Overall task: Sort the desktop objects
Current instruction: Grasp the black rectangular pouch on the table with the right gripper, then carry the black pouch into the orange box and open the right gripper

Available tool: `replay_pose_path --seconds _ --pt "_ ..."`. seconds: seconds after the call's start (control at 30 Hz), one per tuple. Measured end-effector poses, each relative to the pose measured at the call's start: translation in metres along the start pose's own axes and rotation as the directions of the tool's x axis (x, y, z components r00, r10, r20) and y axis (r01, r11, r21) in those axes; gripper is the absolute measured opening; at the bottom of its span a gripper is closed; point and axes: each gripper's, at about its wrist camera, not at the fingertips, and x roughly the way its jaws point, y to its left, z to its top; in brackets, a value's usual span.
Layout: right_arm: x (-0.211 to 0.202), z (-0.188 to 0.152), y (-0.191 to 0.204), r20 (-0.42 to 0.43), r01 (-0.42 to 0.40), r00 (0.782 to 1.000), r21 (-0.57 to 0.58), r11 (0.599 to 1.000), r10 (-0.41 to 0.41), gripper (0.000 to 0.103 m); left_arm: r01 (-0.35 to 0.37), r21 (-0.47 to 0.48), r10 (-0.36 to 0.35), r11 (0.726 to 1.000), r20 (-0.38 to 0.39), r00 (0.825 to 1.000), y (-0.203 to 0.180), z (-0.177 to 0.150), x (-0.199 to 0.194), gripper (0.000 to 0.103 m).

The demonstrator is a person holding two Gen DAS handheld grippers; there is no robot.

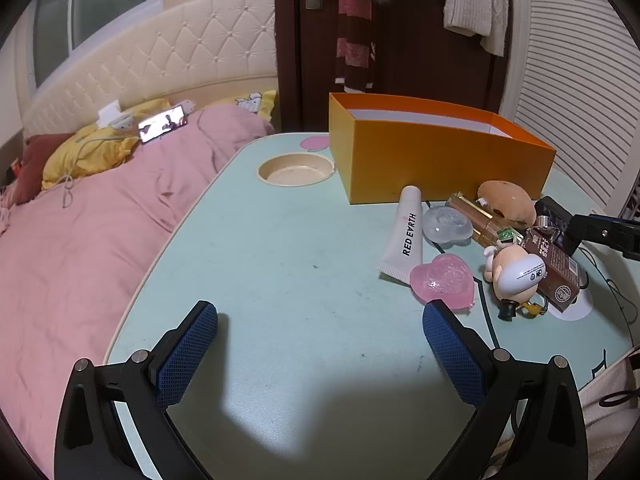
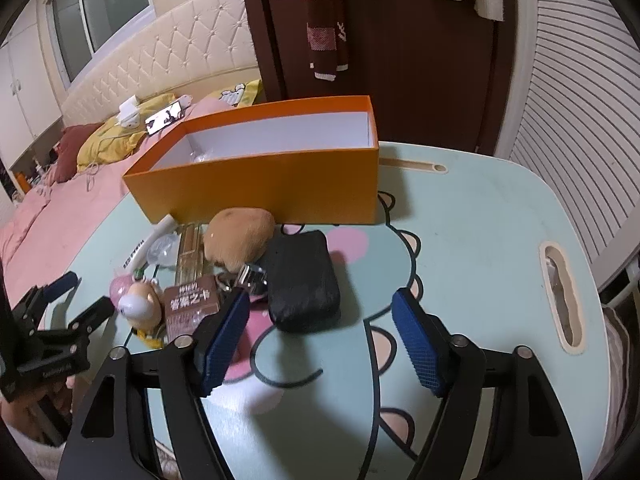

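Observation:
An open orange box (image 2: 256,184) stands at the back of the teal table (image 2: 480,240), its white inside mostly bare. In front of it lies a heap: a black pouch (image 2: 302,284), a brown plush (image 2: 238,240), a gold bottle (image 1: 480,212), a brown card box (image 2: 192,308), a doll figure (image 1: 516,272), a pink heart (image 1: 444,280), a clear round piece (image 1: 446,224) and a white tube (image 1: 404,240). My right gripper (image 2: 320,312) is open, with the near end of the pouch between its fingers but untouched. My left gripper (image 1: 320,320) hangs open over bare tabletop, left of the heap.
A round cup recess (image 1: 296,168) is sunk in the table left of the box, and a slot handle (image 2: 560,292) near the right edge. A bed with a pink quilt (image 1: 80,240) lies along the table's left side. A dark door (image 2: 400,40) stands behind.

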Motion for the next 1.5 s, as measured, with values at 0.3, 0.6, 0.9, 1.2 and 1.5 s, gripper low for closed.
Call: replay_pose_path --seconds 0.3,0.6,0.9,1.2,1.5 --pt "0.020 0.008 0.000 -0.057 -0.002 0.998 -0.014 1.000 0.001 0.055 -0.001 0.002 0.001 1.000 0.001 1.000 -0.002 0.000 0.000 0.102" --pt "0.030 0.007 0.003 -0.052 0.067 0.996 -0.066 0.996 -0.071 0.041 0.001 0.003 -0.001 1.000 0.002 1.000 -0.003 0.000 0.001 0.102" --pt "0.015 0.008 0.000 -0.019 0.029 0.999 -0.004 1.000 -0.029 0.041 0.004 0.004 -0.004 1.000 0.001 1.000 -0.002 0.001 0.001 0.102" --pt "-0.009 0.020 0.018 0.022 -0.009 1.000 -0.026 1.000 0.009 0.041 0.005 0.005 -0.005 1.000 0.002 1.000 -0.001 0.000 0.001 0.102" --pt "-0.007 0.069 0.033 0.095 -0.027 0.995 -0.080 0.996 0.035 0.041 0.004 0.004 -0.004 1.000 0.002 1.000 -0.002 0.000 0.001 0.102"
